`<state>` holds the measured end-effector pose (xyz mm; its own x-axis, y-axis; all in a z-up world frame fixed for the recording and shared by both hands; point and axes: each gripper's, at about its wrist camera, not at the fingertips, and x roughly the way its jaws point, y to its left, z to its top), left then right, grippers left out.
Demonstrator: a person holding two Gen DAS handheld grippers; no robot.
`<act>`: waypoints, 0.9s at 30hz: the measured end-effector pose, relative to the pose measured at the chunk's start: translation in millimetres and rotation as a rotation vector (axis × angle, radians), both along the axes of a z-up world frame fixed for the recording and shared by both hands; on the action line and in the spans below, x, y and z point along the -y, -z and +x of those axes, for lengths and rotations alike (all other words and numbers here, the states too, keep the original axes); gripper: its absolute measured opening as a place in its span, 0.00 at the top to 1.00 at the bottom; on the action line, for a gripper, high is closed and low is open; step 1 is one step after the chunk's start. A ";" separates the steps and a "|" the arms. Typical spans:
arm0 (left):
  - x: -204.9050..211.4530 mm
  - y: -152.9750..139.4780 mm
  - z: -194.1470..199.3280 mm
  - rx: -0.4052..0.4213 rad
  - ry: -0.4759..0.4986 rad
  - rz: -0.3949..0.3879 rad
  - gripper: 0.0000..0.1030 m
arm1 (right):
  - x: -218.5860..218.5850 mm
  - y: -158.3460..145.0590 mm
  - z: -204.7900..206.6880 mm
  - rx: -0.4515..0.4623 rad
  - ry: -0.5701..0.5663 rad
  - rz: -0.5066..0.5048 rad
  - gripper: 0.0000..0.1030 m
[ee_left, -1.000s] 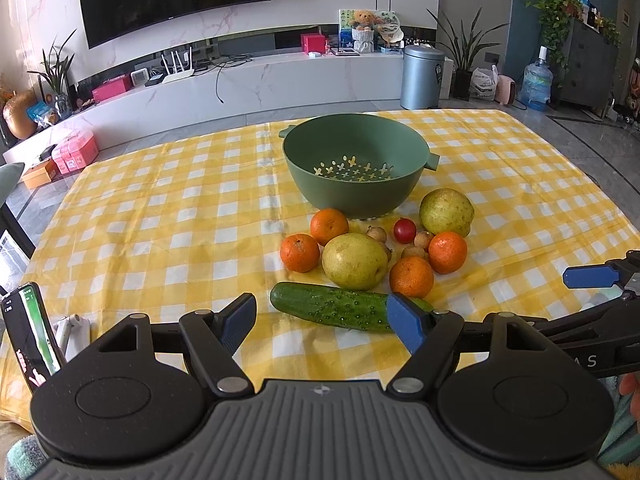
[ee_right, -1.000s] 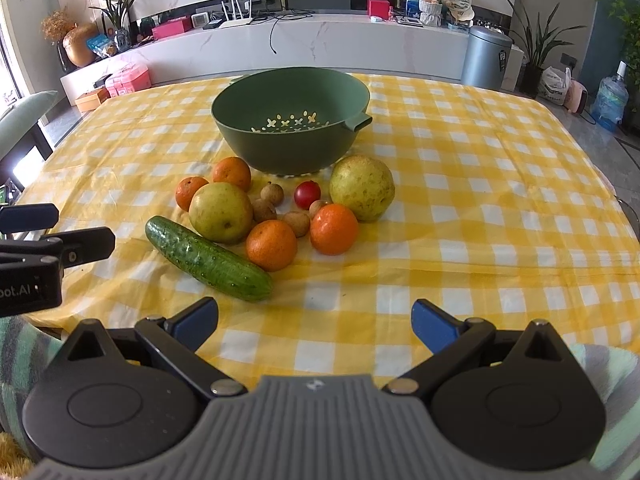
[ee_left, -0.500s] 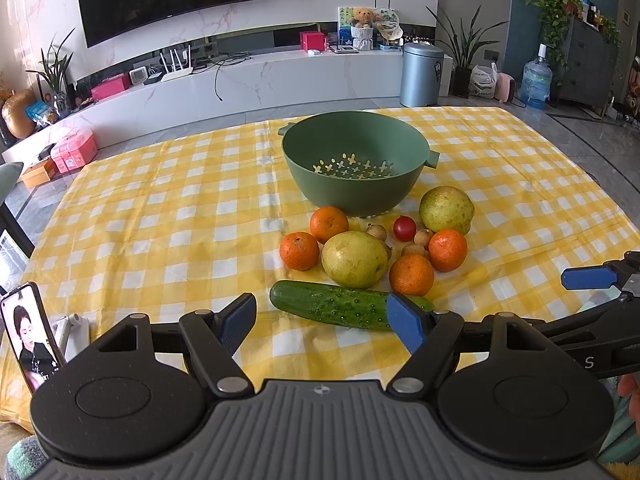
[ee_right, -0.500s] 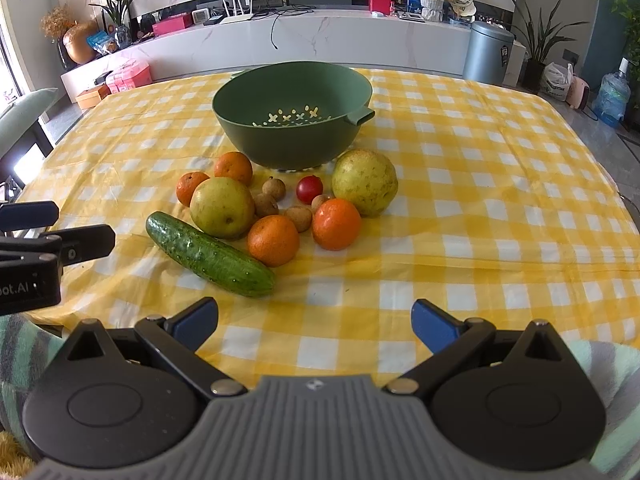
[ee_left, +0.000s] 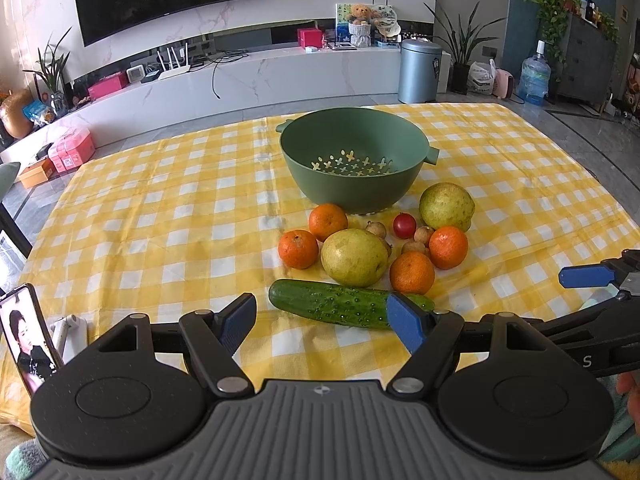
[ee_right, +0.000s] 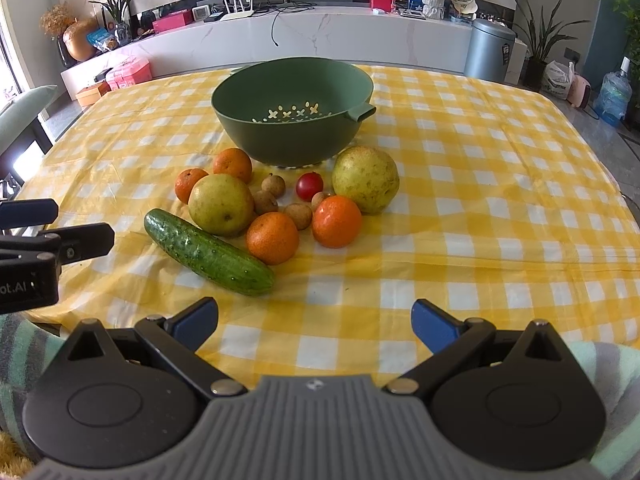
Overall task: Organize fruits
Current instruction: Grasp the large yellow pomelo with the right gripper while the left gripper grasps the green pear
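Nearest, two handheld grippers hover over the near edge of a yellow checked tablecloth (ee_right: pixel 460 216). The left gripper (ee_left: pixel 322 320) has its jaws spread wide with nothing between them; the right gripper (ee_right: pixel 314 320) is likewise wide and empty. Sorting appears not yet begun.

Just beyond lies a cucumber (ee_right: pixel 208 256), flat on the cloth, its long axis running diagonally from far left to near right. Behind it cluster four oranges, two yellow-green pears (ee_right: pixel 366 178), a small red fruit, possibly a tomato, and several brown, longan-like fruits.

Farthest, touching none of them, stands an empty green colander bowl (ee_right: pixel 294 120). The next move likely calls for lowering one gripper over a fruit, closing gently, then lifting it into the bowl.
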<state>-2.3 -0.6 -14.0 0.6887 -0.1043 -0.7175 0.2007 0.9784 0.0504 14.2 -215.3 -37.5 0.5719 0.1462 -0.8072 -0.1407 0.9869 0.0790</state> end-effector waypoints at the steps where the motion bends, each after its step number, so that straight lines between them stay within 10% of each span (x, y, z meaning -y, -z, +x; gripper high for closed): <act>1: -0.1 2.2 0.1 0.000 0.005 -0.002 0.15 | 0.6 0.8 0.9 0.005 -0.003 0.005 0.04; 22: 7.1 23.2 67.1 -0.126 0.057 -0.135 0.72 | 17.4 18.9 57.4 0.143 -0.019 0.036 0.30; 27: 10.8 30.3 78.6 -0.130 0.034 -0.120 0.66 | 22.2 19.4 76.3 0.167 -0.027 0.011 0.30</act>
<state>76.3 -11.4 -44.3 0.5851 -0.2164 -0.7815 0.2311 0.9683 -0.0951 90.5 -237.5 -56.9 0.6935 0.1717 -0.6997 -0.1796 0.9817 0.0629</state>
